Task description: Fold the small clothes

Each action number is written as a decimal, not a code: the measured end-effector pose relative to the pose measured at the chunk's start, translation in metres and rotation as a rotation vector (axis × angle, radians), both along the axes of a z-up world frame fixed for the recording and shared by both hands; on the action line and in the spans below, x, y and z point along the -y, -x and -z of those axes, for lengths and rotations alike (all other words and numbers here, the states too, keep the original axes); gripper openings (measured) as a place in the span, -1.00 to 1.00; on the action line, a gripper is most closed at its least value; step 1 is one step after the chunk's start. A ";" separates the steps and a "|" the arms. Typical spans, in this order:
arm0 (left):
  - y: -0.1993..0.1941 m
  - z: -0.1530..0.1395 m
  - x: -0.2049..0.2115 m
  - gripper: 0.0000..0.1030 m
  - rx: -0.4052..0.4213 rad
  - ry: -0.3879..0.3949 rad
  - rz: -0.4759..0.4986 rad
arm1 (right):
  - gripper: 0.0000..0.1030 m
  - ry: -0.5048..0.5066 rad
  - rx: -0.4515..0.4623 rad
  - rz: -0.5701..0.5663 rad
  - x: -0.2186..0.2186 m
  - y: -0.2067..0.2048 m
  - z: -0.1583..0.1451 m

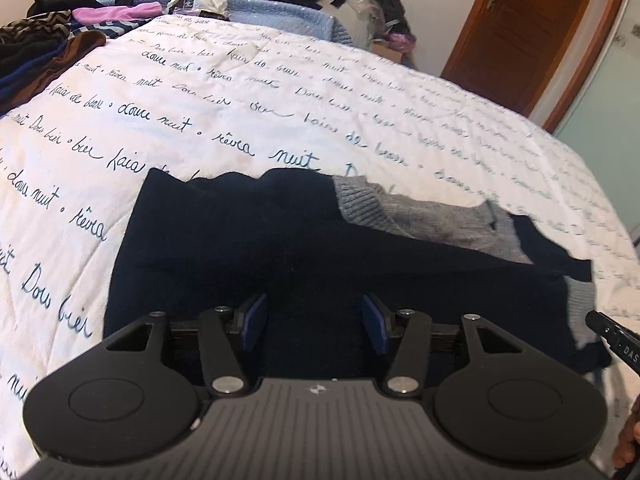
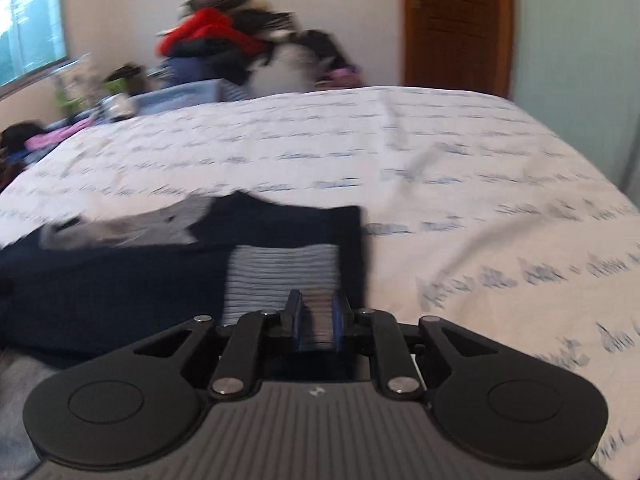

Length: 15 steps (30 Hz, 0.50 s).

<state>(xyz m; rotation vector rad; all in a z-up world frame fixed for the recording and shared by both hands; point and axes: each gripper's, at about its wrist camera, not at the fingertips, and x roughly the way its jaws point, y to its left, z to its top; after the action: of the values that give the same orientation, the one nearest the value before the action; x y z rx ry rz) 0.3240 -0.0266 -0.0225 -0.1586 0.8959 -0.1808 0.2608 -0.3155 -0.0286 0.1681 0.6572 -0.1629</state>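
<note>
While spread on the quilt (image 1: pixel 280 92), navy sweater (image 1: pixel 248 248) beneath left tool (image 1: pixel 315 322), jaws apart.

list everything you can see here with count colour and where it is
sweater: one, navy with grey collar and grey ribbed cuffs, spread on the near part of the bed
quilt: one, white with dark blue handwriting print, covering the bed
folded clothes: one stack, black, brown, navy and pink, far left edge of the bed
clothes pile: one heap, red, navy and black, beyond the far end of the bed
blue blanket: one, light blue, far end of the bed
door: one, brown wood, right of the far wall
window: one, far left wall
left gripper: one, black with blue pads, fingers open over the sweater
right gripper: one, black with blue pads, fingers shut on a grey cuff
</note>
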 end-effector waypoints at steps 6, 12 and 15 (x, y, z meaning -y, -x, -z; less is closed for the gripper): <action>0.041 -0.019 -0.014 0.15 0.032 -0.002 0.047 | -0.26 -0.167 0.073 -0.101 -0.008 0.075 -0.021; 0.096 -0.023 -0.030 0.16 0.037 -0.017 0.082 | 0.05 -0.207 0.055 -0.135 -0.023 0.155 -0.024; 0.122 -0.023 -0.036 0.17 0.038 -0.032 0.103 | 0.06 -0.280 0.065 -0.140 -0.023 0.188 -0.024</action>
<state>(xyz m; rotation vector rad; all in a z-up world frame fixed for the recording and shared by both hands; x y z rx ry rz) 0.2024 0.0095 0.0006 -0.0793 0.8694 -0.2643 0.0731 -0.2923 -0.0049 0.3939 0.6225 0.0702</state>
